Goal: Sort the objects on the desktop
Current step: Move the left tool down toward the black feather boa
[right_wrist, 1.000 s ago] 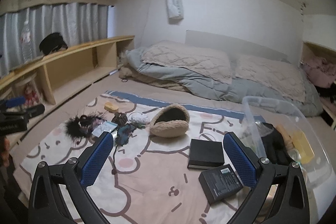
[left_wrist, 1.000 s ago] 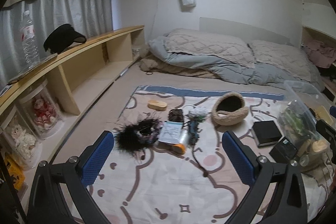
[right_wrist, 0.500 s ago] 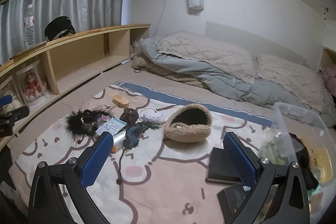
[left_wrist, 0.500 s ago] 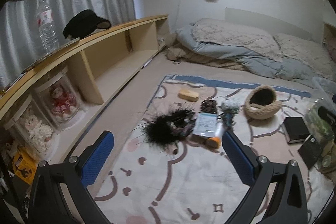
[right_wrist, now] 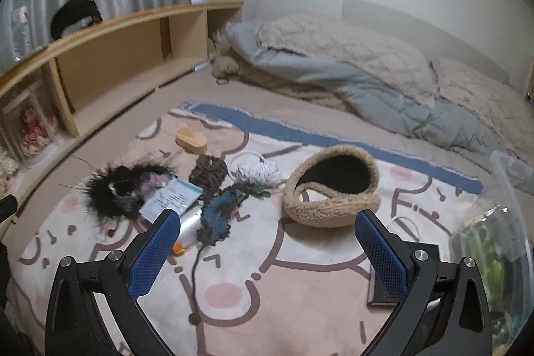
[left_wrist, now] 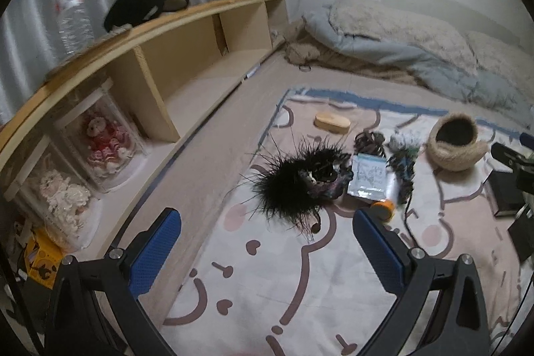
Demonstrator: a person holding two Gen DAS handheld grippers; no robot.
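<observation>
On a patterned blanket (left_wrist: 283, 289) lie a black feathery piece (left_wrist: 293, 186) (right_wrist: 123, 189), a pale blue packet (left_wrist: 368, 175) (right_wrist: 173, 197), a tube with an orange cap (left_wrist: 383, 209), a dark teal knitted piece (right_wrist: 218, 212), a brown scrunchie (right_wrist: 208, 170), a white fluffy piece (right_wrist: 258, 170), a wooden oval block (left_wrist: 332, 122) (right_wrist: 192, 140) and tan furry earmuffs (left_wrist: 454, 144) (right_wrist: 330, 189). My left gripper (left_wrist: 267, 252) hangs open just short of the feathery piece. My right gripper (right_wrist: 267, 252) is open too, low over the blanket, near the earmuffs and the knitted piece. Neither holds anything.
A long wooden shelf (left_wrist: 167, 82) runs along the left with dolls in clear cases (left_wrist: 103, 135); a bottle (left_wrist: 71, 12) and black cap (left_wrist: 143, 4) sit on top. Bedding (right_wrist: 350, 69) is piled behind. Black boxes (left_wrist: 505, 196) and a clear bin (right_wrist: 500, 222) are at right.
Both grippers have swung left and moved closer to the pile; the feathery piece now sits between the left fingers' line, and the earmuffs are closer in the right wrist view.
</observation>
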